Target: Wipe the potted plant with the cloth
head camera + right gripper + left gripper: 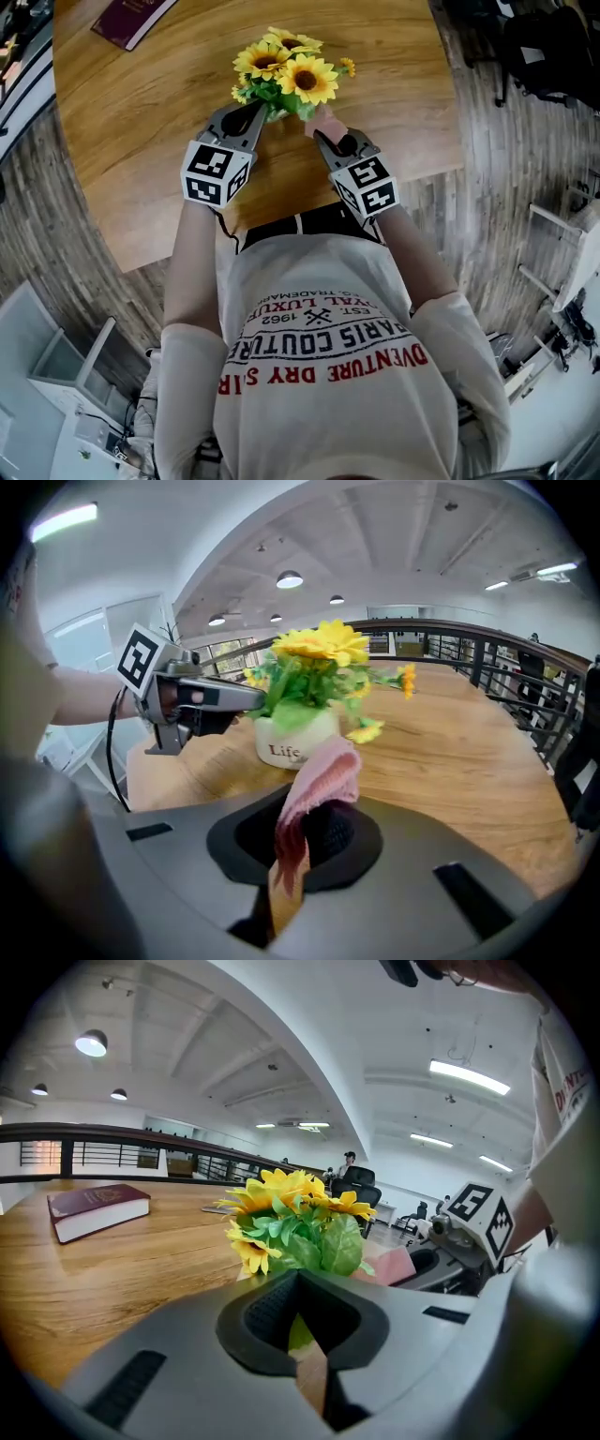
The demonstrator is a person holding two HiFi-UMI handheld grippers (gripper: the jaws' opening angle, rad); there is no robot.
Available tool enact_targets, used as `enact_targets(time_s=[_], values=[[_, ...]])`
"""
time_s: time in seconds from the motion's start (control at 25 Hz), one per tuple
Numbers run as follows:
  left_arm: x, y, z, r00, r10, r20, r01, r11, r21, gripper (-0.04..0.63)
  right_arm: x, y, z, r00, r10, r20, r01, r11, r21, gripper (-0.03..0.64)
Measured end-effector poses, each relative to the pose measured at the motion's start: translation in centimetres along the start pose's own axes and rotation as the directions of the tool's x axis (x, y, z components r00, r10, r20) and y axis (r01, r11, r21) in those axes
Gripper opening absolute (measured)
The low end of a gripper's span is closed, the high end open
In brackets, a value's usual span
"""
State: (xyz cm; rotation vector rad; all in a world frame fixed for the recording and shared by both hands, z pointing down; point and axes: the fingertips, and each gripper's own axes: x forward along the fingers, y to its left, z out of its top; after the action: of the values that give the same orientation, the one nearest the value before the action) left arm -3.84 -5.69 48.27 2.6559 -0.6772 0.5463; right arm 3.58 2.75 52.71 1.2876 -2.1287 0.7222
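A potted plant with yellow sunflowers stands in a white pot on the round wooden table. My left gripper is shut, its tip in the green leaves just above the pot's rim. I cannot tell whether it pinches a leaf. My right gripper is shut on a pink cloth, which sticks up out of its jaws. It sits a short way from the pot on the right side, with the cloth close to the pot but apart from it.
A dark red book lies at the table's far left. The table's near edge runs just in front of the person's waist. A black office chair stands on the wood floor at the far right.
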Motion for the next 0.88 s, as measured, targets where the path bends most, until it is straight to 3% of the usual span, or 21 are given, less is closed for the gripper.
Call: enact_targets(time_s=[0.24, 0.4, 0.52, 0.8, 0.84, 0.88], values=[[0.0, 0.4, 0.0, 0.994, 0.107, 0.021, -0.105, 0.993, -0.048, 0.015, -1.2, -7.9, 0.4, 0.998, -0.057, -0.041, 0.052, 0.991, -0.127, 0.037], [0.1, 0.5, -0.2, 0.988, 0.156, 0.008, -0.154, 0.985, -0.083, 0.015, 0.0, -12.2, 2.8, 0.999, -0.027, -0.039, 0.019, 0.982, -0.19, 0.037], [0.2, 0.6, -0.2, 0.985, 0.172, -0.007, -0.171, 0.979, -0.108, 0.015, 2.0, -14.0, 5.7, 0.999, 0.042, -0.026, -0.048, 0.957, -0.285, 0.037], [0.3, 1.0, 0.1, 0.975, 0.223, 0.0, -0.221, 0.967, -0.128, 0.015, 7.8, -13.6, 12.4, 0.974, 0.221, -0.051, -0.216, 0.836, -0.504, 0.037], [0.2, 0.7, 0.0, 0.964, 0.267, 0.004, -0.263, 0.952, -0.156, 0.015, 8.9, -12.7, 13.2, 0.957, 0.278, -0.082, -0.278, 0.795, -0.54, 0.037], [0.1, 0.3, -0.2, 0.942, 0.336, 0.007, -0.328, 0.924, -0.199, 0.015, 10.2, -11.5, 14.0, 0.926, 0.354, -0.133, -0.362, 0.727, -0.583, 0.037]])
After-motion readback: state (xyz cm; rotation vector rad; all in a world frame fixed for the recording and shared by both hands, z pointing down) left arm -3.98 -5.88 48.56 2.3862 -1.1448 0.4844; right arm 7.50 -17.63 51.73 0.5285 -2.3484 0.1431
